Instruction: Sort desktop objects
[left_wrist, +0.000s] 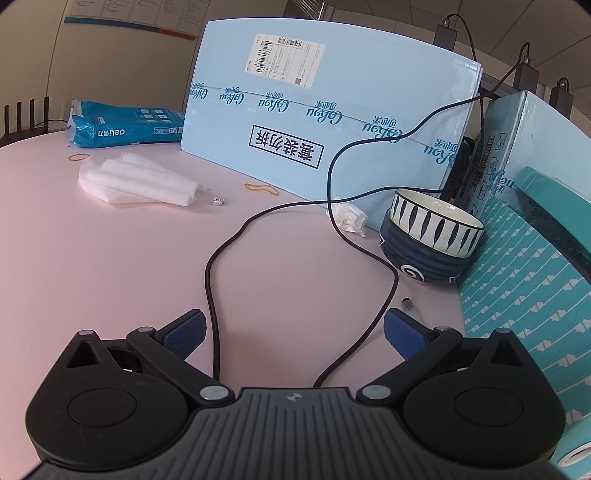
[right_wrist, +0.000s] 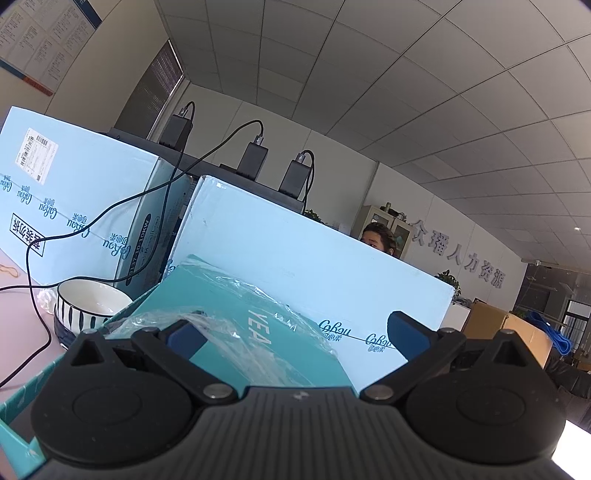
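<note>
My left gripper (left_wrist: 293, 332) is open and empty, low over the pink table (left_wrist: 110, 258), with a loop of black cable (left_wrist: 210, 280) running between its fingers. A blue-and-white striped bowl (left_wrist: 436, 230) stands ahead on the right, stacked in a dark blue bowl (left_wrist: 417, 264). A crumpled tissue (left_wrist: 347, 218), a small clear cap (left_wrist: 410, 306), two rubber bands (left_wrist: 260, 189) and folded white foam (left_wrist: 136, 181) lie on the table. My right gripper (right_wrist: 297, 336) is open and empty over a teal box (right_wrist: 236, 332) wrapped in loose clear plastic (right_wrist: 240, 325); the striped bowl (right_wrist: 88, 302) shows at its left.
Large light-blue cartons (left_wrist: 325, 110) stand along the back and right. A teal patterned box (left_wrist: 528, 295) borders the right side. A blue paper pack (left_wrist: 122, 125) lies at the back left. Chargers (right_wrist: 251, 155) with cables sit on top behind the cartons.
</note>
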